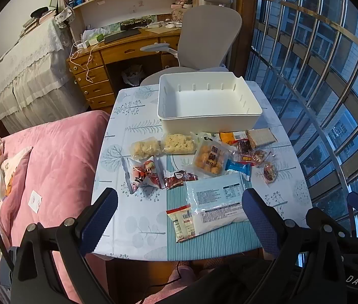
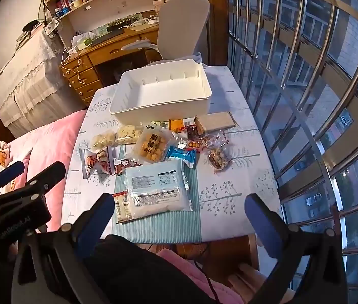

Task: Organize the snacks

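Observation:
An empty white bin (image 1: 208,101) (image 2: 162,91) stands at the far side of the small table (image 1: 138,217) (image 2: 229,177). Several snack packs lie loose in front of it: a large pale blue bag (image 1: 215,204) (image 2: 157,188), a yellow egg-yolk snack pack (image 1: 210,158) (image 2: 152,145), a red-and-white pack (image 1: 144,174) (image 2: 96,163), two clear packs of puffed pieces (image 1: 162,145) (image 2: 114,136), a small blue wrapper (image 1: 238,167) (image 2: 181,155). My left gripper (image 1: 179,217) is open and empty above the near edge. My right gripper (image 2: 179,219) is open and empty, also above the near edge.
A pink bed (image 1: 52,167) (image 2: 52,136) borders the table on the left. A window with metal bars (image 1: 331,88) (image 2: 305,88) runs along the right. A grey office chair (image 1: 204,40) (image 2: 181,30) and a wooden desk (image 1: 118,50) stand behind the table.

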`<state>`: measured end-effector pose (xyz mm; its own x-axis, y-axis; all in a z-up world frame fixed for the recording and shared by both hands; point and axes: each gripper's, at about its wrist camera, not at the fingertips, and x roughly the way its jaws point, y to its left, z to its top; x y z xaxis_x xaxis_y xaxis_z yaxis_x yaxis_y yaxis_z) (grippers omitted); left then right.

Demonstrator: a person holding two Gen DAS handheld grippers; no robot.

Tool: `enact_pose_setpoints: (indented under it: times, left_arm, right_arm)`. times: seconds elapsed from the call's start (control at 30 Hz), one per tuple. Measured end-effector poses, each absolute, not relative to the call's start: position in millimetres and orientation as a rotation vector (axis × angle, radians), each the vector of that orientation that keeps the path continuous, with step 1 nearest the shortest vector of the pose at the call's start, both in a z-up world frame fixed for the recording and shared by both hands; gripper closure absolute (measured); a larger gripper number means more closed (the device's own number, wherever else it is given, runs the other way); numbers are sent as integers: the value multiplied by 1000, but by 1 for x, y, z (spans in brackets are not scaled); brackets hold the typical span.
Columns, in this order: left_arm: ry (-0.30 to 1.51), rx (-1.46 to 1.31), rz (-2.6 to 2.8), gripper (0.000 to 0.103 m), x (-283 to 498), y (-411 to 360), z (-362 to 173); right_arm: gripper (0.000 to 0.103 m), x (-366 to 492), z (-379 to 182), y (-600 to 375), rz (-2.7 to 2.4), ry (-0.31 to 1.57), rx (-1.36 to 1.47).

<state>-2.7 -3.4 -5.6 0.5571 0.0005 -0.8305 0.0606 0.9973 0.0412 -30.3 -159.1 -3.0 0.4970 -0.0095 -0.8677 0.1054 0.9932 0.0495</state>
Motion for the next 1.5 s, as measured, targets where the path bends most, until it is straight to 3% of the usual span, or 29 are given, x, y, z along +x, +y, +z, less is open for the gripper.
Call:
enact_pose_setpoints:
  times: [0.8, 1.5]
  left_arm:
    - [1053, -7, 72, 5, -2, 2, -15]
    - [1209, -131, 264, 5, -4, 51, -68]
  right_arm:
    - [0, -18, -17, -183, 8, 1123, 141]
    - [0, 17, -87, -212, 23, 1358, 452]
